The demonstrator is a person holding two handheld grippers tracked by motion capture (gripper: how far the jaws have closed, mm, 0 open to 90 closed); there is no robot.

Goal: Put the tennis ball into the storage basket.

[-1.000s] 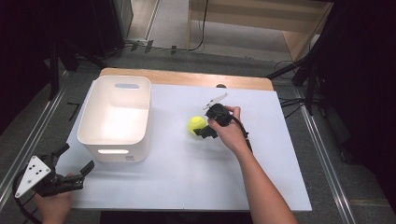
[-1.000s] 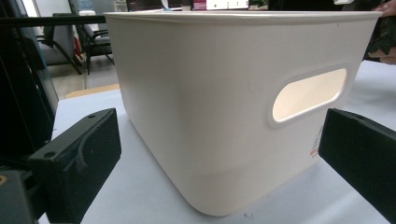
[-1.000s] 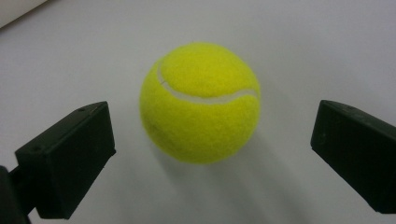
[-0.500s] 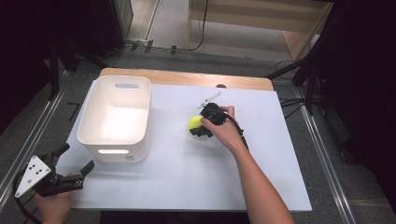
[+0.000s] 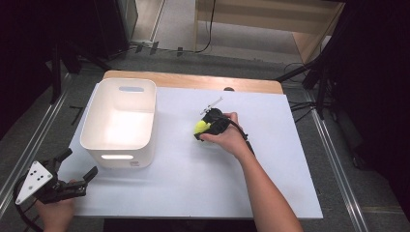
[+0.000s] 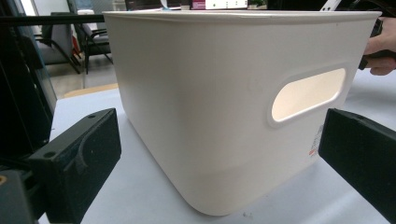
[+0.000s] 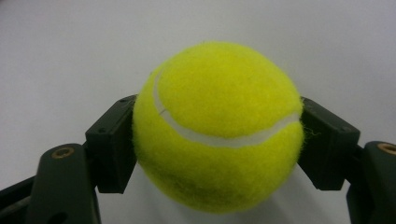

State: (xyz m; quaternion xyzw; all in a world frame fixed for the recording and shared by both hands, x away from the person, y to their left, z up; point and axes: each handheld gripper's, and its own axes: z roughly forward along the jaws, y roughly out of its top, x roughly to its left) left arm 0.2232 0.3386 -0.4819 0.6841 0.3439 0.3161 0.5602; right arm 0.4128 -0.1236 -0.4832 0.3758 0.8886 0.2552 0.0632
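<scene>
Item one: a yellow tennis ball [image 7: 217,126] with a white seam, lying on the white table top [image 5: 203,188] near its middle, to the right of the bin and well apart from it. Item two: the right gripper [image 5: 205,128], held in the person's right hand [image 5: 232,137] — its jaws have just been closing and now press against the ball from both sides, as the right gripper view shows, with the ball filling the gap between the two black pads; in the high view the ball [image 5: 201,126] peeps out at the gripper's left end. Item three: a white plastic storage bin [image 5: 121,121], rectangular with rounded corners and a slot handle in each short wall, standing upright on the left half of the table top. Item four: the left gripper [image 5: 72,166], with its grey three-cornered plate, held in the left hand [image 5: 55,212] at the near left corner of the table — its jaws stand wide apart and hold nothing; in the left gripper view they frame the bin [image 6: 224,121] and its near handle slot without touching it. A strip of bare wood [image 5: 193,81] edges the table's far side
</scene>
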